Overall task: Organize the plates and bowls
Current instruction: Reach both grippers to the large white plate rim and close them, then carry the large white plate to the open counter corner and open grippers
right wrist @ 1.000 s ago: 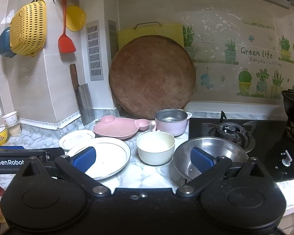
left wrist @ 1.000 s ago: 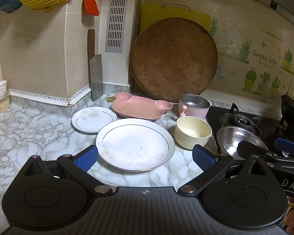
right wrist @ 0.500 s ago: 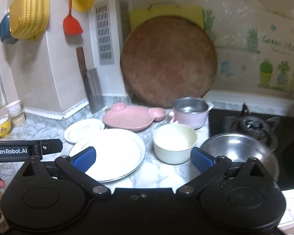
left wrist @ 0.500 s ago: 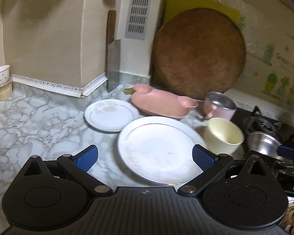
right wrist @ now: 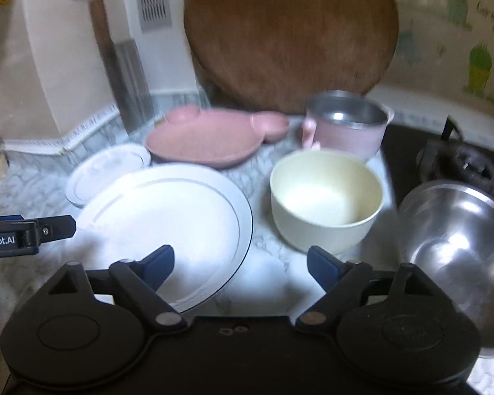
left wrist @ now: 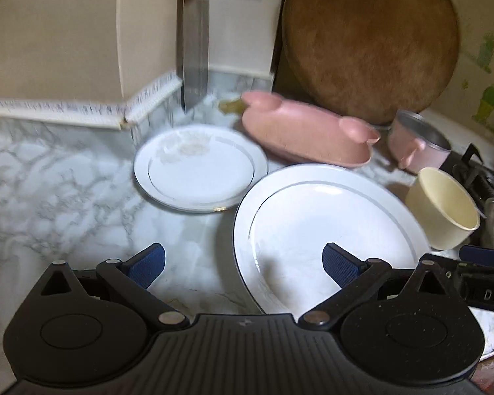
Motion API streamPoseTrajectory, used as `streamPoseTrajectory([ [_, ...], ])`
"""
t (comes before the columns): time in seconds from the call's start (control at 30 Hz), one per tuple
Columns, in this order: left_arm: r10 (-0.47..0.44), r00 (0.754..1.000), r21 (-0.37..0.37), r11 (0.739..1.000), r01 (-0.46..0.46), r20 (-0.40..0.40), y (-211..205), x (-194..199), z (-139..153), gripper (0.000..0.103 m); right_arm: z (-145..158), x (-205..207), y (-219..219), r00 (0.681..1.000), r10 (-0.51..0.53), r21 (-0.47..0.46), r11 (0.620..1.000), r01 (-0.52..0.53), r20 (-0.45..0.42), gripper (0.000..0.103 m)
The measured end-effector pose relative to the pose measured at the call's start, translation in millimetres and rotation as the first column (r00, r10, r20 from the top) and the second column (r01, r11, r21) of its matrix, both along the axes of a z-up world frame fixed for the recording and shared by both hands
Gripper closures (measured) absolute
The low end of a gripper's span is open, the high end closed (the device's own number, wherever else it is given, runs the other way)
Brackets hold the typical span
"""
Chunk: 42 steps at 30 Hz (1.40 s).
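A large white plate [left wrist: 329, 230] [right wrist: 168, 227] lies on the marble counter, with a small white plate [left wrist: 201, 168] [right wrist: 108, 171] behind it to the left. A pink mouse-shaped dish [left wrist: 309, 138] [right wrist: 214, 138] sits at the back. A cream bowl [left wrist: 444, 207] [right wrist: 326, 197], a pink steel-lined pot [left wrist: 421, 148] [right wrist: 345, 125] and a steel bowl [right wrist: 457, 247] stand to the right. My left gripper [left wrist: 243, 263] is open and empty over the large plate's left rim. My right gripper [right wrist: 240, 263] is open and empty between the large plate and the cream bowl.
A round wooden board [left wrist: 369, 42] [right wrist: 289, 33] and a cleaver [left wrist: 194, 52] lean on the back wall. A gas hob [right wrist: 461, 161] lies to the right. Marble counter [left wrist: 56, 191] stretches to the left.
Both grippers have moved forward and down toward the dishes. The left one has also swung left, so the plates now sit right of its centre. Both stay open.
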<state>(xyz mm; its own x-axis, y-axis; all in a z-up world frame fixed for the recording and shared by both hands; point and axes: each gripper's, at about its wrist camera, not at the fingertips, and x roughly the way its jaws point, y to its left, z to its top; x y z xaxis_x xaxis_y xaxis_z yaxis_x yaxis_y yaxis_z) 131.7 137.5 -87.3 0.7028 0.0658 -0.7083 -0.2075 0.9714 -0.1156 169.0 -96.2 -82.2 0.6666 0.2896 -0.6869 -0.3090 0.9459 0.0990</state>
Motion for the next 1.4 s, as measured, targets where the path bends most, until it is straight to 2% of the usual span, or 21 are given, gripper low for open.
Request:
streamPoseTrajectory([
  [0.1, 0.005, 0.999, -0.042, 0.999, -0.007, -0.037, 11, 15, -10, 0.013, -10, 18, 1, 0.998, -0.027, 0.015, 0.999, 0.028, -0.051, 0.026],
  [0.17, 0.006, 0.999, -0.067, 0.998, -0.009, -0.053, 16, 21, -15, 0.024, -15, 28, 1, 0.996, -0.038, 0.032, 0.999, 0.041, -0.084, 0.029],
  [0.3, -0.011, 0.997, -0.107, 0.994, 0.003, -0.082, 22, 29, -21, 0.041, -19, 43, 4, 0.991, -0.039, 0.057, 0.997, 0.046, -0.130, 0.044],
  [0.37, -0.020, 0.997, -0.127, 0.992, 0.009, -0.081, 24, 30, -22, 0.054, -20, 47, 5, 0.989, -0.038, 0.060, 0.997, 0.047, -0.145, 0.051],
  [0.43, -0.029, 0.997, -0.143, 0.990, 0.018, -0.076, 24, 33, -22, 0.060, -22, 50, 8, 0.987, -0.033, 0.066, 0.997, 0.044, -0.157, 0.056],
  [0.6, -0.033, 0.996, -0.160, 0.987, 0.019, -0.088, 23, 36, -23, 0.073, -24, 53, 11, 0.984, -0.011, 0.082, 0.996, 0.026, -0.176, 0.076],
  [0.67, -0.039, 0.996, -0.173, 0.985, 0.024, -0.083, 24, 35, -23, 0.083, -24, 53, 12, 0.984, -0.008, 0.082, 0.996, 0.023, -0.176, 0.078],
  [0.83, -0.032, 0.996, -0.158, 0.987, 0.019, -0.079, 23, 31, -20, 0.086, -23, 53, 11, 0.985, -0.003, 0.076, 0.997, 0.016, -0.170, 0.080],
  [1.03, -0.017, 0.997, -0.106, 0.994, 0.009, -0.073, 23, 15, -17, 0.086, -21, 43, 16, 0.988, 0.037, 0.047, 0.998, -0.030, -0.147, 0.081],
  [1.27, 0.054, 0.996, -0.107, 0.992, -0.061, -0.064, 44, -19, -10, 0.086, -11, 23, 35, 0.987, 0.130, 0.020, 0.991, -0.129, -0.094, 0.082],
  [1.4, 0.108, 0.994, -0.098, 0.989, -0.111, -0.033, 62, -44, 3, 0.086, -3, 15, 51, 0.977, 0.193, 0.043, 0.981, -0.190, -0.085, 0.085],
])
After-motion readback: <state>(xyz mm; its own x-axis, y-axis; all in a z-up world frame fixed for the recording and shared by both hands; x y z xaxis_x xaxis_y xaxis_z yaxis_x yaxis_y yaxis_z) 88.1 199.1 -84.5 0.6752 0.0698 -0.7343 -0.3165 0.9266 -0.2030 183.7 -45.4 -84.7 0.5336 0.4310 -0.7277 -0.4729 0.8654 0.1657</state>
